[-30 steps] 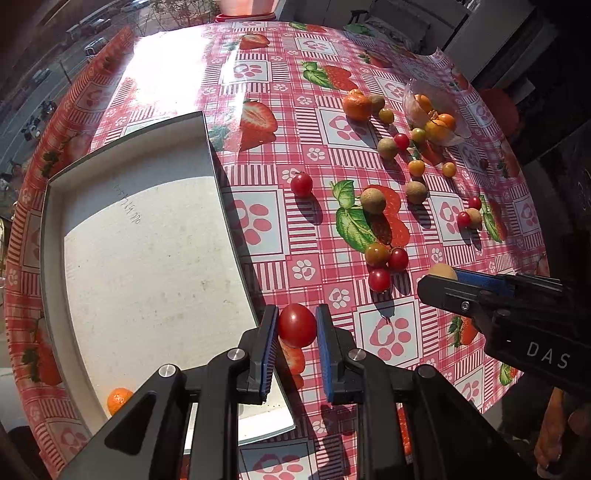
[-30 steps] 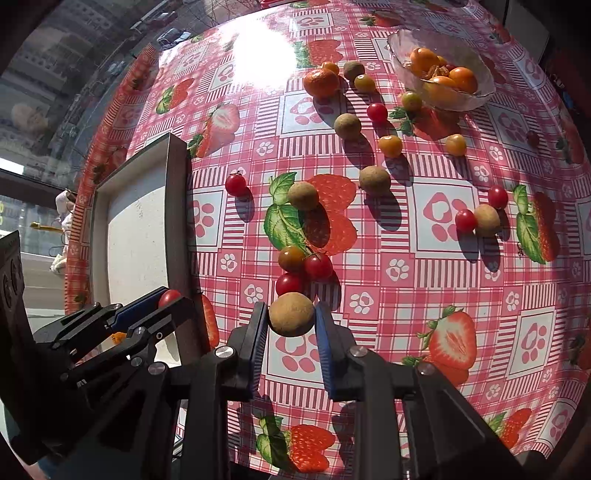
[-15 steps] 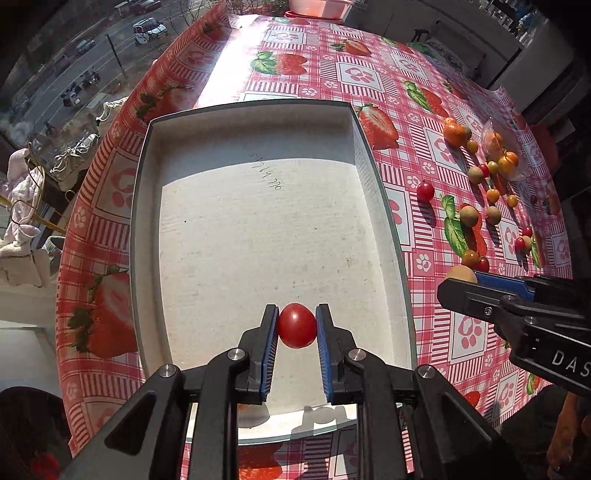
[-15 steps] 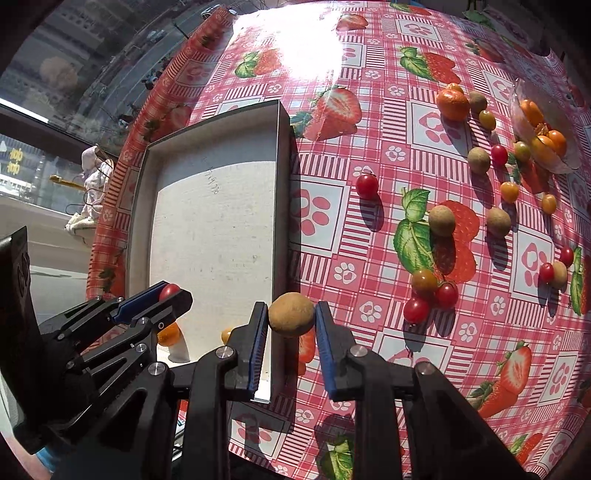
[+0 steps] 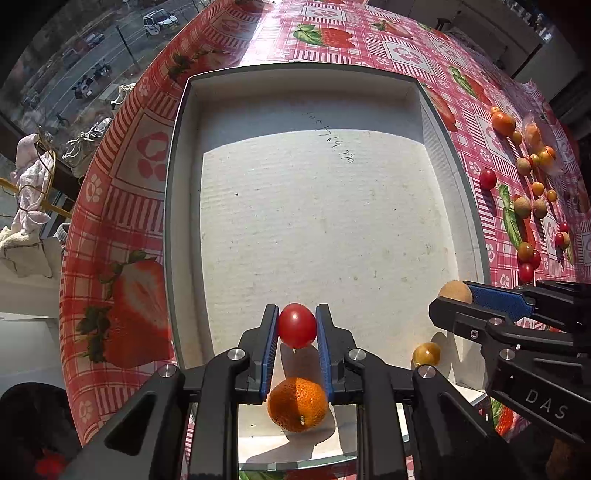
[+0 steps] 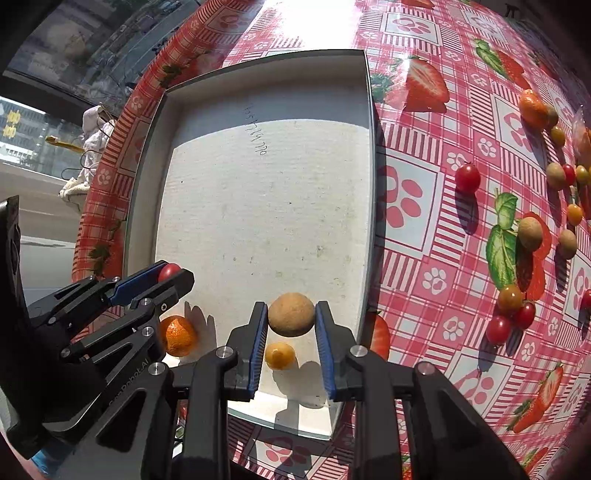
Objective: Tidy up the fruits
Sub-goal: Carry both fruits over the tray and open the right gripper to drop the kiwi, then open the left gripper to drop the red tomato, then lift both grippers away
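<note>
White, ribbed cardboard fills most of what I see: the shallow white tray (image 5: 325,221) lies open below both my tools, its floor almost wholly bare, with handwritten digits (image 5: 330,138) near its far end. Its low walls fence all four sides; the near rim (image 6: 280,417) runs just under my tools, at the table's near edge.

My left tool (image 5: 297,326) is clenched on a red cherry tomato (image 5: 296,325), hanging over the tray's near end. Right under it a mandarin (image 5: 297,404) sits on the tray floor. My right tool (image 6: 291,317) grips a round tan fruit (image 6: 291,314), likely a longan, over the tray's near right corner, with a small yellow fruit (image 6: 280,355) on the floor beneath it. The two tools hang side by side, near each other but apart.

Out past the tray's right wall, the loose fruits (image 6: 517,258) lie scattered: red cherry tomatoes, tan fruits, small yellow ones, another mandarin (image 6: 532,108).

The table (image 6: 424,147) wears a glossy red-checked cloth printed with strawberries and paw marks, in hard sunlight. Beyond its left edge a window looks onto a street with cars (image 5: 159,18) far below.
</note>
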Motion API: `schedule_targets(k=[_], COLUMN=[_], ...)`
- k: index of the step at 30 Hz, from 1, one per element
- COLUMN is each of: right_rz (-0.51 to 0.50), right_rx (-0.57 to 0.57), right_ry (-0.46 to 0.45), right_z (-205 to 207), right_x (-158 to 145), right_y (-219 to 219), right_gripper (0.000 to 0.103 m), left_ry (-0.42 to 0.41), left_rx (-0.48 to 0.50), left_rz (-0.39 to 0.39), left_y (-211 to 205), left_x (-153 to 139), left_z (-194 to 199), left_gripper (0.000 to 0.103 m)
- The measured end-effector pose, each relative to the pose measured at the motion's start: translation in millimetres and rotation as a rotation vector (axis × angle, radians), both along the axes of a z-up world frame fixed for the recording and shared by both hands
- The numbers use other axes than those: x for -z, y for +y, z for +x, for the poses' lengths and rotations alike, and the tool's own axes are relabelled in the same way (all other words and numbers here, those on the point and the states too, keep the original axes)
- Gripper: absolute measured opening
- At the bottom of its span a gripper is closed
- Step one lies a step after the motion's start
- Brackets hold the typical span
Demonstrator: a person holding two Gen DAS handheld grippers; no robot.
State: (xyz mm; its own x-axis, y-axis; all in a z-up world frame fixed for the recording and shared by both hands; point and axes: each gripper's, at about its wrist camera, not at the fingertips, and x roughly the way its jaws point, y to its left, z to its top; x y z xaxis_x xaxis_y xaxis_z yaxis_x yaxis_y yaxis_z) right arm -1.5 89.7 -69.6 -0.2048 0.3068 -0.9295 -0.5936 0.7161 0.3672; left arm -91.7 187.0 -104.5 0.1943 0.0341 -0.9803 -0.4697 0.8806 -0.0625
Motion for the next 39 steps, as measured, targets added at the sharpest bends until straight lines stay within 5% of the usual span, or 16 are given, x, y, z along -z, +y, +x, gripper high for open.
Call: schedule_targets(k=[10, 14, 19, 23, 25, 28, 39], right_rz=[-0.076, -0.064, -0.058, -0.042, -0.019, 0.012, -0.015], right_rx=[-0.043, -0.055, -0.05, -0.034, -0.017, 0.003, 0.091], right_ry=[-0.017, 0.0, 0.013, 0.024, 0.033, 0.033, -0.013], right_z=[-8, -12, -12, -5, 0, 5, 15], right_x=[23, 23, 23, 21, 16, 6, -12], right_y=[18, 28, 35, 27, 21, 17, -30], right_gripper=[0.029, 0.045, 0.047, 0.048, 0.056, 0.08, 0.082], left_ry=[0.029, 0.034, 0.045, 0.045, 0.016, 0.031, 0.014], left_rx=[0.025, 0.021, 0.028, -0.026, -0.036, -0.021, 0.08], left_rz=[0.025, 0.022, 0.025, 0.046, 0.024, 0.033, 0.052], left_y=[-6, -10, -9, 3, 8, 8, -35], left_x=[13, 14, 16, 12, 5, 3, -27], left_z=[-3, -1, 3, -1, -4, -5, 16], left_gripper=[0.022, 0.026, 0.027, 0.071, 0.071, 0.071, 0.071])
